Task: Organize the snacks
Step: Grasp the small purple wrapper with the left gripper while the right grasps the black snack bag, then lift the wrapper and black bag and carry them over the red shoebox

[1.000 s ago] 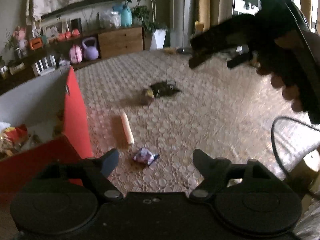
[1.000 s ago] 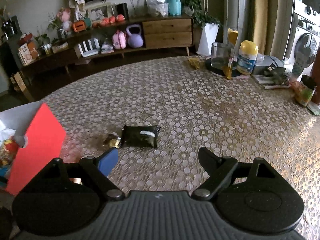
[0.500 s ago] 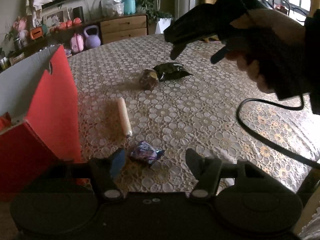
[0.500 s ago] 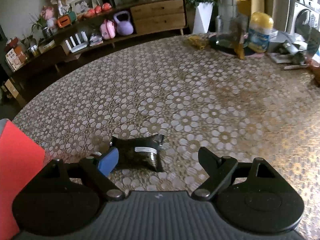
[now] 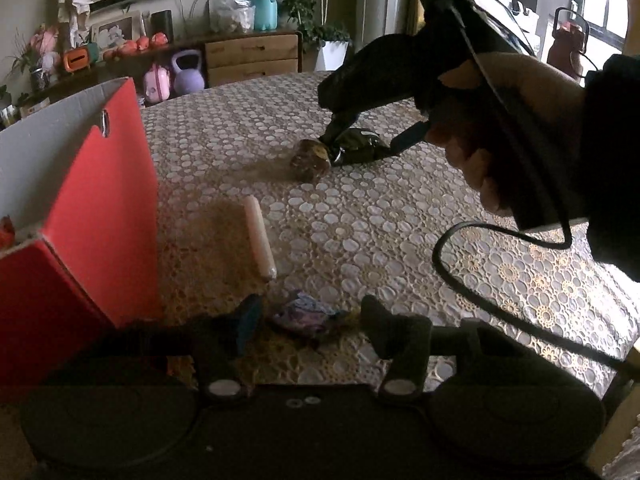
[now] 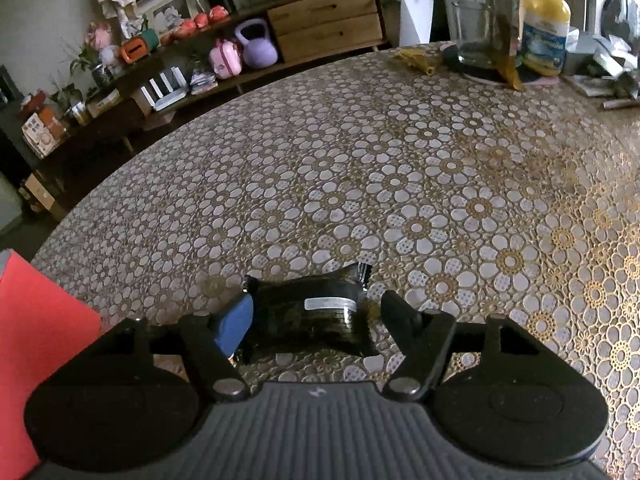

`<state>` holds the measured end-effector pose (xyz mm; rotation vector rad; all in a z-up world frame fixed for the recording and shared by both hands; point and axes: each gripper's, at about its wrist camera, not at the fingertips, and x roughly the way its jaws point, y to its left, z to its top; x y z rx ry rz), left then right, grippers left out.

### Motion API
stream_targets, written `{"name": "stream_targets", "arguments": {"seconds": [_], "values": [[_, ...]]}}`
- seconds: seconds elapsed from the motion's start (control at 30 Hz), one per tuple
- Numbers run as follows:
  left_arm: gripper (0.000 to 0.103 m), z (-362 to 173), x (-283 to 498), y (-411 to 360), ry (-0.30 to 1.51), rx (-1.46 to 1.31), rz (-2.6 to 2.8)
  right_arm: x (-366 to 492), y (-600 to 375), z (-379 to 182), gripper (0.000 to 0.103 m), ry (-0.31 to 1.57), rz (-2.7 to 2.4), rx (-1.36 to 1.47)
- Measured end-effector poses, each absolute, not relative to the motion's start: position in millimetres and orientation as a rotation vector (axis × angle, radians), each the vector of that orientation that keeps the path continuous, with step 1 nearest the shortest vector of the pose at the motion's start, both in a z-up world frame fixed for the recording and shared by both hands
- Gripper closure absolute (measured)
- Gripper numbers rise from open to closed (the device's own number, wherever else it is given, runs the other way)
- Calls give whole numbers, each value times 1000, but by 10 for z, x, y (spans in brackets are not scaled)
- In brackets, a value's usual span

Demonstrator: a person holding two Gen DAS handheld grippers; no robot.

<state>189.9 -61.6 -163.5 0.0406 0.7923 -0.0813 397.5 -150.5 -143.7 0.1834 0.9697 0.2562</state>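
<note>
My left gripper (image 5: 310, 316) is open low over the table, its fingers on either side of a small purple wrapped candy (image 5: 306, 316). A pale sausage stick (image 5: 260, 238) lies just beyond it. My right gripper (image 6: 316, 312) is open with a dark green snack packet (image 6: 310, 316) between its fingers on the tablecloth. The left wrist view shows that packet (image 5: 360, 148) under the right gripper (image 5: 340, 140), beside a round brown snack (image 5: 310, 160). A red box (image 5: 100, 200) with snacks inside stands at the left.
The round table has a gold and white lace cloth (image 6: 440, 184). At its far right edge stand a glass jar (image 6: 476, 36), a yellow-lidded tub (image 6: 546, 32) and clutter. A black cable (image 5: 500, 308) hangs over the table on the right.
Both grippers came down and forward. The left one now straddles the purple candy, the right one now straddles the dark packet. Both stay open.
</note>
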Motion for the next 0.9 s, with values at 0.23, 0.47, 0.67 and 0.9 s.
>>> {"name": "stream_targets", "arguments": {"seconds": [0.23, 0.47, 0.67, 0.9], "values": [[82, -1607, 1898, -583, 781, 35, -92, 3919, -1444, -1395, 54, 964, 254, 176], [84, -1595, 1884, -561, 790, 24, -98, 3784, -1573, -1325, 58, 954, 224, 194], [84, -1534, 1828, -560, 800, 8, -112, 3516, -1706, -1177, 58, 950, 235, 200], [84, -1373, 1711, -575, 782, -9, -124, 3063, -1794, -907, 58, 939, 260, 178]]}}
